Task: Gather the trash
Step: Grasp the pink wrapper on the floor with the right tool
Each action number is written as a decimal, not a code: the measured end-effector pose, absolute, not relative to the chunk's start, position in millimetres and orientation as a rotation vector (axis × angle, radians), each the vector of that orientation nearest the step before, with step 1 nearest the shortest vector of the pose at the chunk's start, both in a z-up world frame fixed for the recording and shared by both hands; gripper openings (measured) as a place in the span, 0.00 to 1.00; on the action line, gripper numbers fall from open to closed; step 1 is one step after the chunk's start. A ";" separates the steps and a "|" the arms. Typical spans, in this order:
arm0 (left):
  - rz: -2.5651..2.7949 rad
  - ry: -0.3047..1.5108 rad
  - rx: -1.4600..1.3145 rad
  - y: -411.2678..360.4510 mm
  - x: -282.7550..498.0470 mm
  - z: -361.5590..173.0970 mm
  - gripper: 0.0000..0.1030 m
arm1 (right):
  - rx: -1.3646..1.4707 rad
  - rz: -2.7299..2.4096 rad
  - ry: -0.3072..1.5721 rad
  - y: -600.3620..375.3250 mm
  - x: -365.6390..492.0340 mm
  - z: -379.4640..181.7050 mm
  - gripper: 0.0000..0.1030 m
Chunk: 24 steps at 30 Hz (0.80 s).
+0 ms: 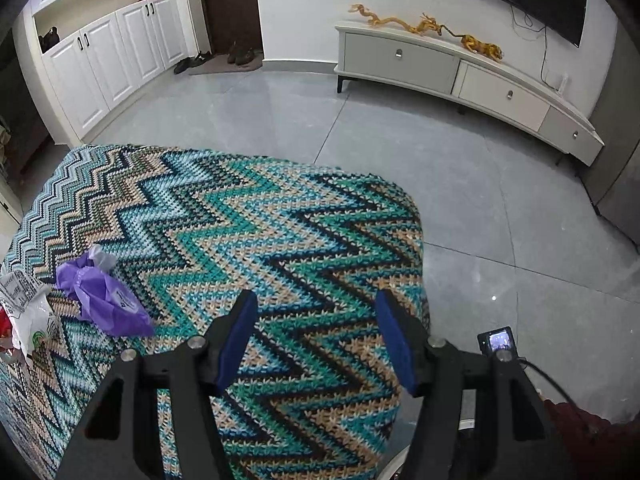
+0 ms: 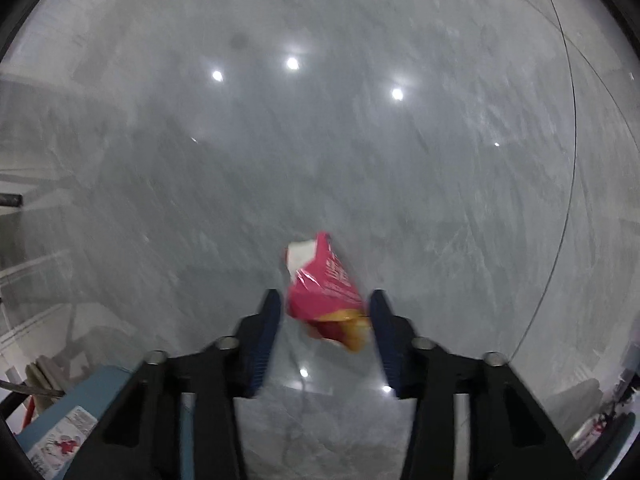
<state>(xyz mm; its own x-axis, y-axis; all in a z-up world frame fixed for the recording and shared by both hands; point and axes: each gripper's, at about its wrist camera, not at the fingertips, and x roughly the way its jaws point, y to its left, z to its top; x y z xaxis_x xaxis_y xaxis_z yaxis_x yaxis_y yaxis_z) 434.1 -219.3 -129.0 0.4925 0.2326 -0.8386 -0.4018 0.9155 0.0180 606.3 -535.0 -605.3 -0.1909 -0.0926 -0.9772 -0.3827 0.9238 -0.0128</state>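
Observation:
In the left wrist view my left gripper (image 1: 316,304) is open and empty above a table covered with a zigzag knitted cloth (image 1: 248,220). A crumpled purple plastic wrapper (image 1: 106,296) lies on the cloth to its left, with a white printed wrapper (image 1: 26,312) beside it at the frame edge. In the right wrist view my right gripper (image 2: 324,304) is open over the grey floor (image 2: 320,140). A pink and yellow snack bag (image 2: 326,294) sits between the fingers, close to the right finger; the frame is blurred, so I cannot tell if it touches the floor.
A long white TV cabinet (image 1: 460,76) with golden dragon figures stands along the far wall under a TV. White cupboards (image 1: 100,64) and shoes by a dark door are at the back left. A blue box (image 2: 76,416) shows at the lower left of the right wrist view.

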 end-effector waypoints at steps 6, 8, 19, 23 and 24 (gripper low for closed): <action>0.387 0.989 -0.195 -218.0 431.1 -125.7 0.58 | -0.303 0.304 1.731 -542.1 598.5 -564.0 0.30; 0.381 0.990 -0.205 -217.4 429.2 -122.4 0.58 | -0.296 0.302 1.703 -553.9 596.5 -532.2 0.30; 0.359 0.977 -0.227 -196.0 407.6 -71.9 0.58 | 0.003 0.372 1.407 -569.2 541.9 -262.1 0.26; 0.370 0.962 -0.206 -167.5 384.3 -44.8 0.58 | 0.138 0.546 1.291 -503.2 496.5 -169.8 0.26; 0.376 0.960 -0.203 -159.5 378.2 -39.9 0.58 | 0.171 0.606 1.271 -482.2 483.5 -147.8 0.27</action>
